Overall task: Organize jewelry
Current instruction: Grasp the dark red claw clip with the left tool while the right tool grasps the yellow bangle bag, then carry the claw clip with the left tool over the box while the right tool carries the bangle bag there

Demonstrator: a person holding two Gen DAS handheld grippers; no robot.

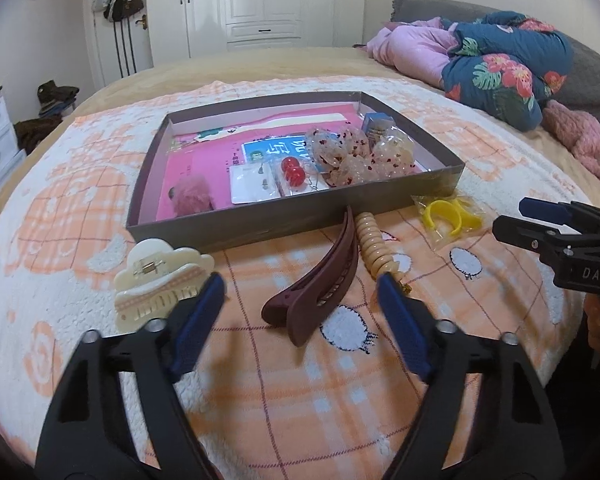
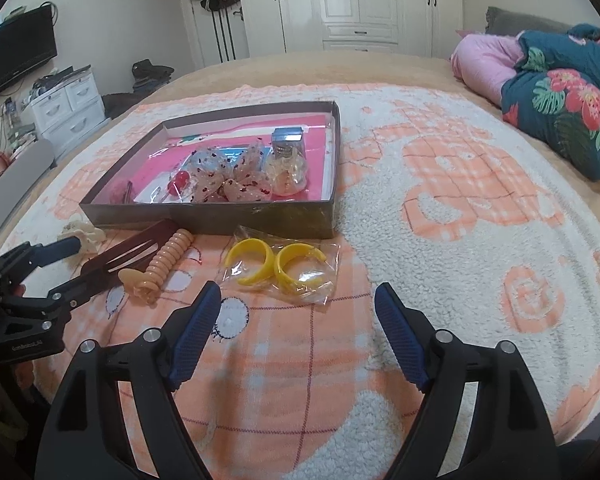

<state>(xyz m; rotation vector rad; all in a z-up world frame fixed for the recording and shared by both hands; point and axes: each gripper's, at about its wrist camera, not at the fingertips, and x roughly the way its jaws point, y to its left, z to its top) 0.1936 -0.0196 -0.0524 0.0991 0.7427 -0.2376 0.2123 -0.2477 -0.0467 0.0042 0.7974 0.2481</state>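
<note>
Both claws hang spread and empty over the blanket (image 2: 440,240), the left gripper (image 1: 300,304) straddling the maroon hair clip (image 1: 312,284) directly ahead, the right gripper (image 2: 298,312) just short of the bagged yellow hoops (image 2: 278,268), each seemingly lined up to carry its piece into the box (image 1: 236,228) beyond.

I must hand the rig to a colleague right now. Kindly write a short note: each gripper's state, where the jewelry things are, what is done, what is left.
Left gripper: open, empty, low over the blanket, facing the maroon hair clip.
Right gripper: open, empty, just short of the bagged yellow hoop earrings.
Box: already holds the red bead earrings, speckled clear pieces, a pink pompom and small cards.
Left outside, in front of the box: cream claw clip, maroon hair clip, beige ribbed clip, yellow hoop earrings.
</note>
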